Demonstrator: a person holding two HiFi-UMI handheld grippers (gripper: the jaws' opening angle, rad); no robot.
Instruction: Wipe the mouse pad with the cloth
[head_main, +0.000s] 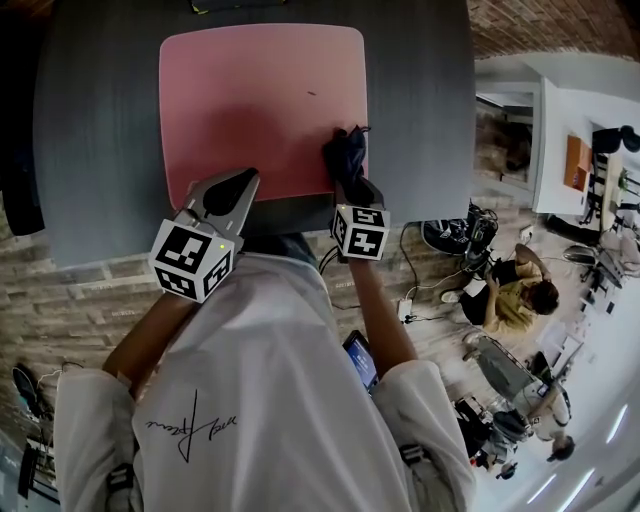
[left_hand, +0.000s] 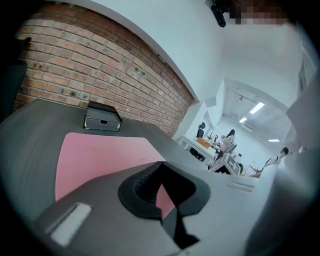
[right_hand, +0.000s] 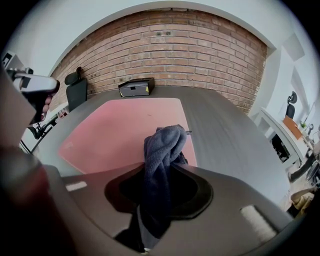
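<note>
- We are holding the right gripper (right_hand: 162, 169) with its jaws clamped together on a dark blue-grey terry cloth (right_hand: 163, 147). The cloth is bunching up past the tips and trailing back down between the jaws.
- In the head view, the right gripper (head_main: 349, 183) is carrying the cloth (head_main: 347, 152) over the pink rectangular mouse pad (head_main: 255, 110), at about 4 o'clock from the pad's middle and close to its right edge. We cannot tell whether the cloth is pressing on the pad.
- We are keeping the left gripper (left_hand: 160, 164) with its jaw tips together and nothing between them. Only a sliver of the mouse pad (left_hand: 100, 155) is showing through the hollow behind the tips.
- In the head view, the left gripper (head_main: 247, 178) is pointing at the pad's near edge, at about 7 o'clock from its middle and well apart from the cloth.
- The mouse pad (right_hand: 130, 127) is lying flat on a dark grey table (head_main: 95, 150), with bare tabletop showing on every side.
- A small black box (right_hand: 136, 87) is sitting on the table at 12 o'clock beyond the pad's far edge, in front of a red brick wall (right_hand: 170, 45).
</note>
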